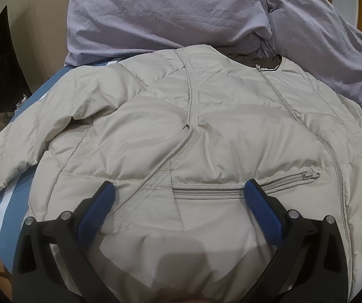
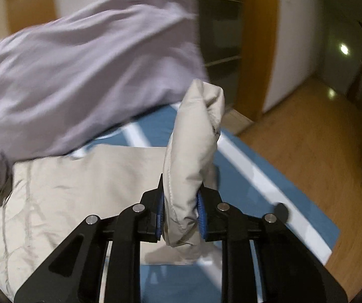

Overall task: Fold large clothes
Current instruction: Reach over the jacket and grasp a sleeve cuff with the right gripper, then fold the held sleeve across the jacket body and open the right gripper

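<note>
We see a bed (image 1: 17,227) with a blue sheet and white stripes, carrying everything. At its far end sits a lilac duvet (image 1: 171,15), bunched and wrinkled, its near edge touching the jacket's collar. The right view shows the same duvet blurred, upper left.

The jacket (image 1: 181,126), beige and quilted, lies front up across the sheet with its collar toward the duvet. Its main zip (image 1: 332,156) runs down the right side, done up. One sleeve (image 1: 9,166) spreads flat to the left, reaching the bed's edge. A pocket zip (image 1: 231,189) sits low on the front, slider at its right end.

Other sleeve (image 2: 193,156): lifted off the bed, standing up between the pads, cuff end at the top and bent over. The jacket body lies to its left in the right view, sheet under and to the right.

Right tool (image 2: 181,212): clenched on that sleeve, blue pads pressing both sides of the fabric.

Left tool (image 1: 179,189): released, jaws wide apart, hovering low over the jacket front, nothing between the pads. Its right fingertip (image 1: 254,189) overlaps the pocket zip in view; we can't tell whether it touches.

Wood floor (image 2: 307,139) beside the bed, right view, blurred.
</note>
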`<state>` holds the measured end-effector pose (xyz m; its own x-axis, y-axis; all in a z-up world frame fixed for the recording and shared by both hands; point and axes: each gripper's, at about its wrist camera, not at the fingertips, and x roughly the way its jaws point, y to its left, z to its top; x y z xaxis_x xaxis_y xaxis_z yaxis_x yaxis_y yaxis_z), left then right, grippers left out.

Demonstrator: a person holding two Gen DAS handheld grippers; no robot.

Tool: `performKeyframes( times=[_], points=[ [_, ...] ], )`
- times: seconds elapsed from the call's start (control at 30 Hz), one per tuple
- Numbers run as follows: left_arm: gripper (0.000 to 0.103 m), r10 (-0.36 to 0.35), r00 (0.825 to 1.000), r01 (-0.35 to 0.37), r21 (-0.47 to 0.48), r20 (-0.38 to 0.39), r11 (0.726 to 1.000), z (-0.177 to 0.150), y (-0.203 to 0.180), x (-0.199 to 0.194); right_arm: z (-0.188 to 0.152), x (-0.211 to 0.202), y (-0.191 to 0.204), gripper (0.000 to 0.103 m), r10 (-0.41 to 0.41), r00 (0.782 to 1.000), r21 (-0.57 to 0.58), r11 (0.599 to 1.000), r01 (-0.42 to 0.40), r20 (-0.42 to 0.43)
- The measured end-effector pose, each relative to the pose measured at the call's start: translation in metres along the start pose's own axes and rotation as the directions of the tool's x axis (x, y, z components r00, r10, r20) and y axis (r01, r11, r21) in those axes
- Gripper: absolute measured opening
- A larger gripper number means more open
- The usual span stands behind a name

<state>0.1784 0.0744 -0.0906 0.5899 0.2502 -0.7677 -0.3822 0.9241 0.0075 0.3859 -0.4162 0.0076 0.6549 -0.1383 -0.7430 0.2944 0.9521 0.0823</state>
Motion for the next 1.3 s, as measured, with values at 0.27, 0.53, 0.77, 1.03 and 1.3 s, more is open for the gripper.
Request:
performKeyframes(
  times=[0.27, 0.53, 0.77, 1.03, 1.3],
  points=[
    [0.101, -0.038, 0.999, 0.037, -0.027, -0.006, 0.999, 0.0, 0.005, 0.001, -0.019, 0.006, 0.145, 0.022, 0.177, 0.982, -0.204, 0.961, -0.186, -0.062],
    [0.101, -0.061, 0.998, 0.061, -0.044, -0.006, 0.997, 0.0, 0.009, 0.002, -0.074, -0.001, 0.271, 0.021, 0.358, 0.906, -0.328, 0.848, -0.417, -0.226],
    [0.101, -0.076, 0.997, 0.076, -0.055, -0.005, 0.996, 0.0, 0.01, 0.002, -0.12, -0.023, 0.348, 0.021, 0.447, 0.835, -0.388, 0.743, -0.546, -0.319],
    [0.101, -0.086, 0.996, 0.086, -0.061, -0.004, 0.994, 0.001, 0.011, 0.002, -0.14, -0.028, 0.383, 0.016, 0.538, 0.737, -0.343, 0.658, -0.67, -0.409],
    [0.101, -0.093, 0.996, 0.093, -0.066, -0.002, 0.993, 0.0, 0.012, 0.001, -0.134, -0.036, 0.37, 0.019, 0.503, 0.797, -0.419, 0.678, -0.604, -0.336]
  ],
)
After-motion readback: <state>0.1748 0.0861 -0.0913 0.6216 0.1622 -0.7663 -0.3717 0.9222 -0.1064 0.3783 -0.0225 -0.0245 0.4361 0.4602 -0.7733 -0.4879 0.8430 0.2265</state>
